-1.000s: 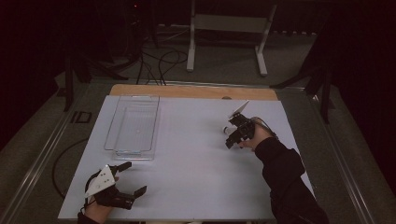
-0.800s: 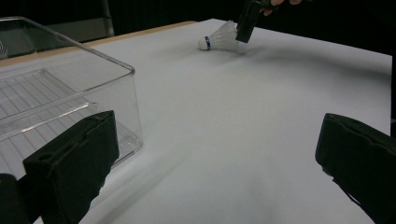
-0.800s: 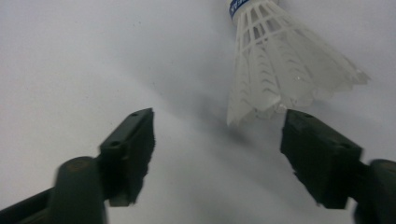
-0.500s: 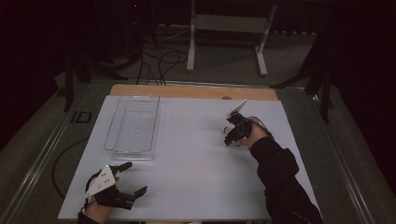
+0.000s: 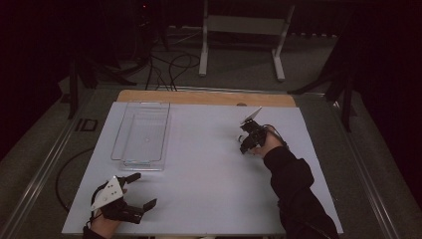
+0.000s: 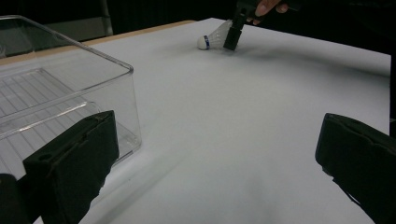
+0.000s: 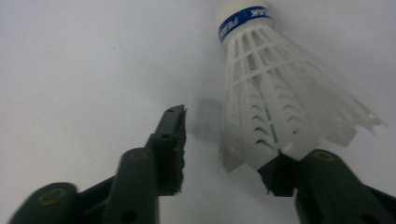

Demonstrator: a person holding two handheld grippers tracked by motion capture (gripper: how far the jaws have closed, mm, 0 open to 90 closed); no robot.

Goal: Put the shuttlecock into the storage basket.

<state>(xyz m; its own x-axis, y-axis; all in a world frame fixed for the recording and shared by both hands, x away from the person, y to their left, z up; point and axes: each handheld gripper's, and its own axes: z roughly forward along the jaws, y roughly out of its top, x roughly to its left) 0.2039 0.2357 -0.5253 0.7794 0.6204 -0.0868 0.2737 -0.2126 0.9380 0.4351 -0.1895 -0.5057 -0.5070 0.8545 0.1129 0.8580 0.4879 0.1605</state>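
Shuttlecocks: one, a white shuttlecock (image 7: 275, 107) with a blue band, lying on the table (image 5: 209, 174).
Clear boxes: one see-through plastic box (image 5: 142, 132).
Grippers: two, the left gripper (image 5: 130, 191) and the right gripper (image 5: 244, 144).
Tables: one, with a white top.
Metal stands: one white stand (image 5: 241, 30) on the floor behind the table.
People: one, both hands busy.
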